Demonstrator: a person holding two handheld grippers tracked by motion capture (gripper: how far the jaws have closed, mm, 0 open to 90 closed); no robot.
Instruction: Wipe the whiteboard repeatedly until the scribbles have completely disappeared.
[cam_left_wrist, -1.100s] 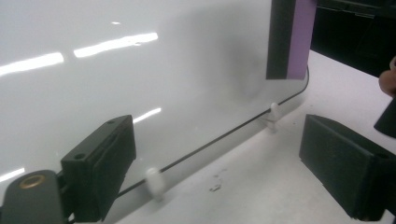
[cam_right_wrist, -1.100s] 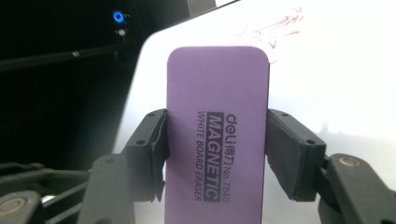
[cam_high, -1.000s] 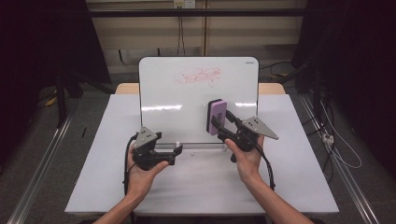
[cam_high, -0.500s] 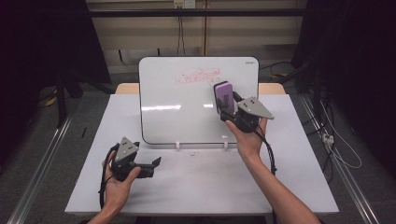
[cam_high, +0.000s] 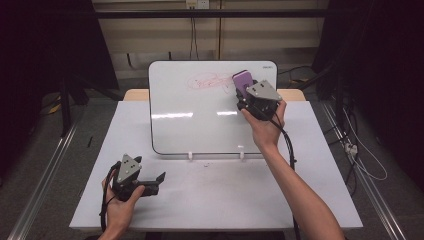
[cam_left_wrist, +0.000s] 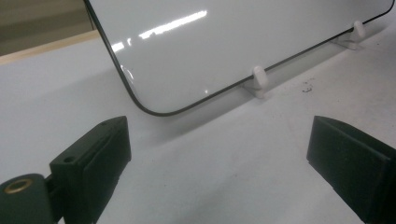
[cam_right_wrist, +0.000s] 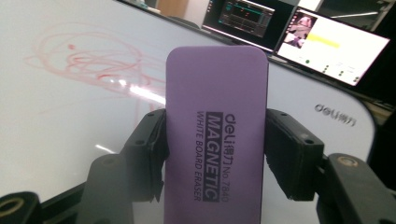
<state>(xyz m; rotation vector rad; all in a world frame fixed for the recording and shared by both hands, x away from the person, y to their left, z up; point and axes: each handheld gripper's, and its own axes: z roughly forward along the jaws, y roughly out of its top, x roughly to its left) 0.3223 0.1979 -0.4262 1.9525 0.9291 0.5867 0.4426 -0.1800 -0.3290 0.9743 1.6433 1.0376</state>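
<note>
Right tongs (cam_high: 243, 89) clenched on purple rectangular foam whiteboard eraser (cam_right_wrist: 215, 135), held at upper right of upright white whiteboard (cam_high: 200, 120) by desk's far edge, beside red scribble (cam_high: 210, 82). Left tongs (cam_high: 159, 178) released, idle near desk's front-left corner. Step judged: approach to wipe. Next called for pressing eraser flat, sweeping left across scribble.

Raised up the whiteboard (cam_high: 200, 117) over the past second: right gripper (cam_high: 246, 93), purple eraser (cam_high: 242, 80) clamped between its jaws, lifted from the board's lower right area to its upper right, just beside the red scribble (cam_high: 209, 82). Pulled back from the board's lower edge: left gripper (cam_high: 156, 181), now low over the table (cam_high: 225, 200) near its front left, jaws spread wide.
</note>
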